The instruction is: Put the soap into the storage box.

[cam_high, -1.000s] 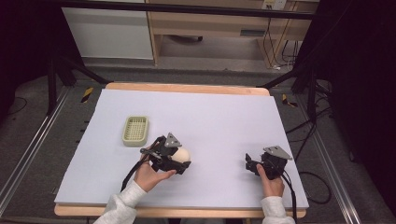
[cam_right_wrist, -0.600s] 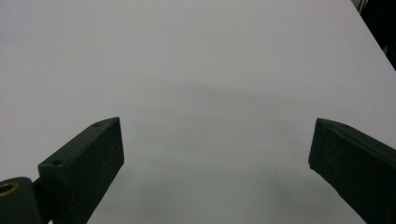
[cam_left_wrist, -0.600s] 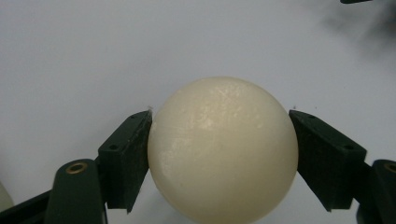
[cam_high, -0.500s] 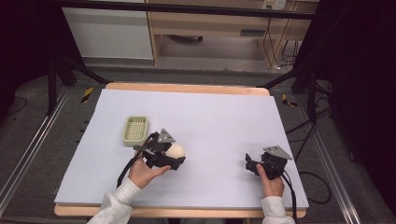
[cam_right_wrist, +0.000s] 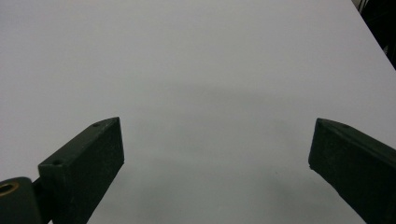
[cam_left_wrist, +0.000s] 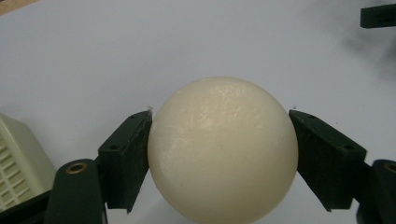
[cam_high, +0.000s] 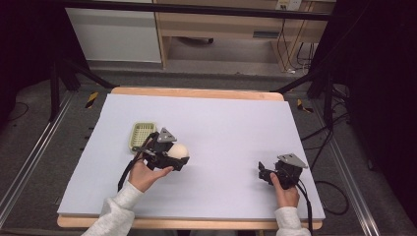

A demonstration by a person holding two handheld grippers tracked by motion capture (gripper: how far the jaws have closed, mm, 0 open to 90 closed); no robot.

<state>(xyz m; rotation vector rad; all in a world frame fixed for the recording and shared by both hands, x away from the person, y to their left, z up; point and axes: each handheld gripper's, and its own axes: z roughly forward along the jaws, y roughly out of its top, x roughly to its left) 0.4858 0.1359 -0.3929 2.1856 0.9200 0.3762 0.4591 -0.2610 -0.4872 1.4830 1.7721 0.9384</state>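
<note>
- Pale lilac sheeting covers the table [cam_high: 236, 123], which has a wooden edge and stands in a dim room with cabinets behind it.
- Landmark for all places: a small yellow-green basket [cam_high: 142, 135] with a slotted floor, lying on the sheet toward the person's left.
- Just beside the basket, on the side toward the table's middle, the left gripper [cam_high: 169, 156] holds a cream ball [cam_high: 178, 150]. In the left gripper view the ball [cam_left_wrist: 223, 149] sits squarely between the two black jaws, each pressed against one flank, so the pinch looks firm and centred. A corner of the basket [cam_left_wrist: 16, 161] shows at the lower left of that view.
- Whether the ball is touching the sheet or held a little above it, I cannot tell.
- Well apart from the basket, toward the person's right, the right gripper [cam_high: 268, 173] rests low by the near edge; its jaws are spread wide with nothing but bare sheet between them.
- Judged step: carrying the ball, most likely toward the basket, with the grasp done and the placing not yet done.
- Next move, as I judge it, calls for bringing the ball over the basket's rim, lowering it inside, and only then easing the jaws apart, since a round ball would roll away if released on the flat sheet.
</note>
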